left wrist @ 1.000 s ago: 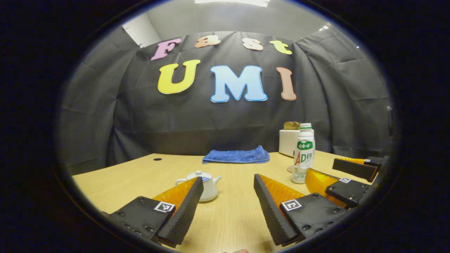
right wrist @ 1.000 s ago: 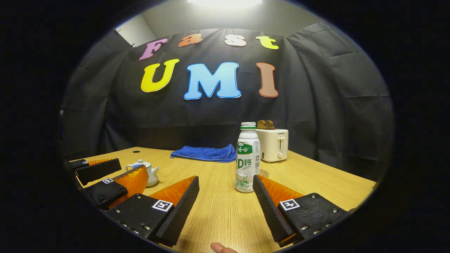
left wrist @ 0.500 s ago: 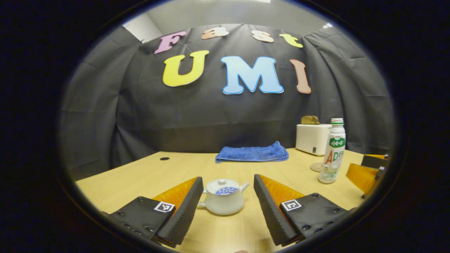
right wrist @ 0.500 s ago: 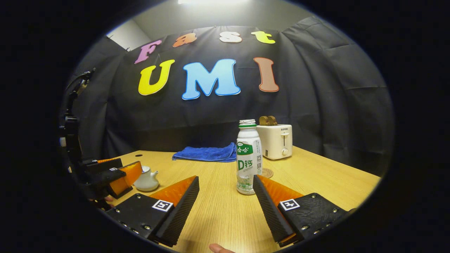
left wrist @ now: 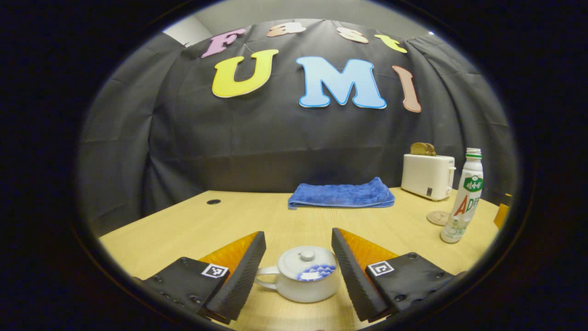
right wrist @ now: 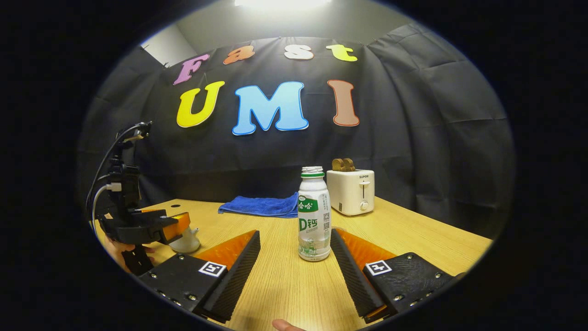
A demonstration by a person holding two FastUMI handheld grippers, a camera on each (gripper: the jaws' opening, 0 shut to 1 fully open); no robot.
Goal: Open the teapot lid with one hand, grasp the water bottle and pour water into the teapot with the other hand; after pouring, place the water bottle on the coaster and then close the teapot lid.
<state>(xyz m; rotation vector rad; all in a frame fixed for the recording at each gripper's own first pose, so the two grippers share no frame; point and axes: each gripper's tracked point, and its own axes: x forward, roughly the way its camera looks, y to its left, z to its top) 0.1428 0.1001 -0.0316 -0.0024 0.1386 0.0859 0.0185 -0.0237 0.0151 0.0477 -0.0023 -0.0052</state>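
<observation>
A small white teapot [left wrist: 305, 279] with its lid [left wrist: 307, 262] on stands between the fingers of my open left gripper [left wrist: 298, 276]; neither finger touches it. In the right gripper view the teapot [right wrist: 186, 239] is partly hidden behind the left gripper [right wrist: 151, 227] at the far left. The white bottle with a green label [right wrist: 313, 220] stands upright just ahead of my open right gripper [right wrist: 295, 264], between its fingertips and apart from them. The bottle [left wrist: 461, 197] also stands at the right in the left gripper view, beside a round coaster [left wrist: 437, 217].
A folded blue towel [left wrist: 341, 194] lies at the back of the wooden table [right wrist: 413, 239]. A white toaster [right wrist: 353, 191] with bread in it stands back right. A hand [right wrist: 120, 253] holds the left gripper. A dark hole [left wrist: 213, 202] marks the table's back left.
The left gripper has swung left and moved forward, so the teapot now sits between its fingers. The right gripper has crept closer to the bottle, centring it.
</observation>
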